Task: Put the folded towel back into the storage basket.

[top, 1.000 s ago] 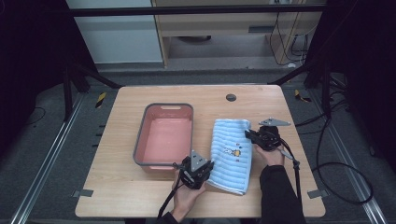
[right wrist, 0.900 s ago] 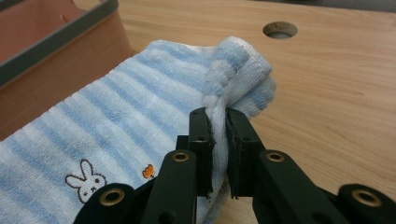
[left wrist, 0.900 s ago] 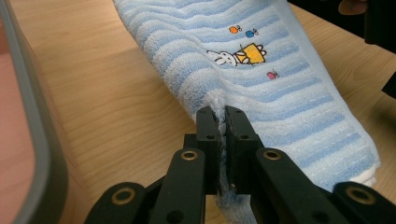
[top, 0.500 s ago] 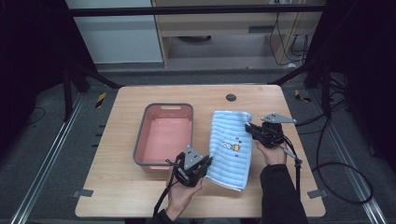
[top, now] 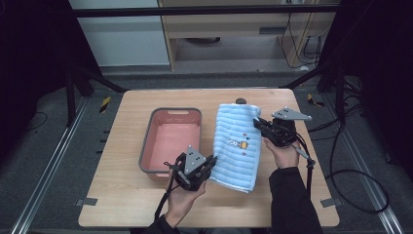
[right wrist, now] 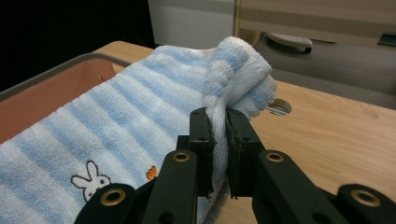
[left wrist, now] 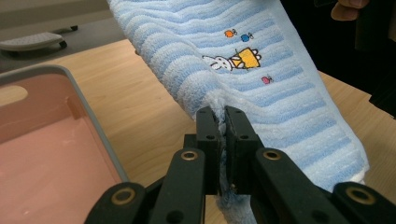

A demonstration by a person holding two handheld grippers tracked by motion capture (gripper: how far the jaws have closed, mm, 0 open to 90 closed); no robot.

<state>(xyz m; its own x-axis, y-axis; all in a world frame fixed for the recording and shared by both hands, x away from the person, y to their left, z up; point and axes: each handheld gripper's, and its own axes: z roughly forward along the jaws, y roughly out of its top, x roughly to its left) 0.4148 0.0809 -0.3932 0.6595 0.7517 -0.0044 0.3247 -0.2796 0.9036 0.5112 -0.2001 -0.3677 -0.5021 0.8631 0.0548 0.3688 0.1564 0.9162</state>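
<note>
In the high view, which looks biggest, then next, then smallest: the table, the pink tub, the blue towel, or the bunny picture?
1. Table.
2. and 3. Pink tub and blue towel look alike in size; no ranking.
4. Bunny picture, smallest.

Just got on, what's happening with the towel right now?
A person holds the blue striped towel with both tools. The left tool is clamped on a long edge near the pink bin, and the right tool pinches the bunched opposite edge. The towel is spread beside the bin, not in it.
</note>
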